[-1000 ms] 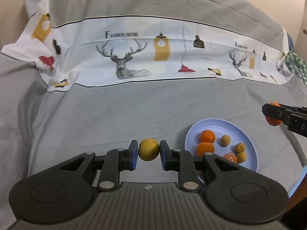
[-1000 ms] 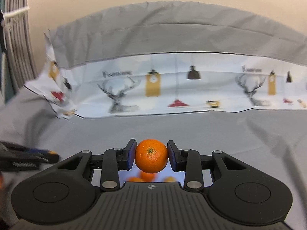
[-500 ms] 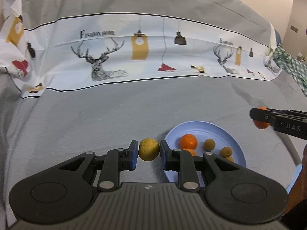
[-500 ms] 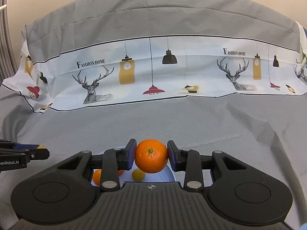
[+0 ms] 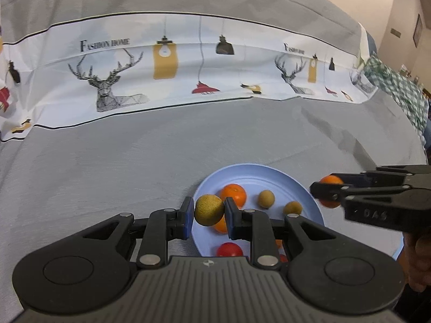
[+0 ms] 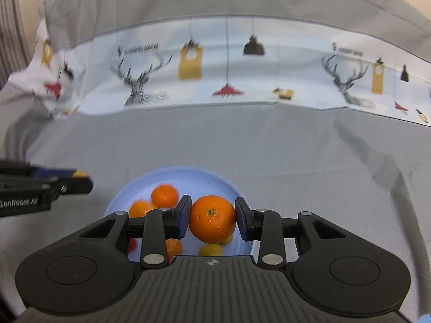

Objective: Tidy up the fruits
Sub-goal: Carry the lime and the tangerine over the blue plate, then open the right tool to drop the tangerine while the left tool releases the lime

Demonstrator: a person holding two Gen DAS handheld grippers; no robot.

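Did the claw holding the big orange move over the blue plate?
Yes. The right gripper, clamping the orange, has come forward over the blue plate, which earlier was mostly hidden beneath it.

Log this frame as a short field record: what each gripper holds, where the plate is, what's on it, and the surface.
left gripper: shut on a yellow-green fruit, held over the plate's left edge
right gripper: shut on an orange, held over the plate
plate: light blue, on the grey cloth
plate contents: oranges, small yellow-brown fruits, a red fruit; some hidden by the grippers
backdrop: white printed cloth with deer and lamps
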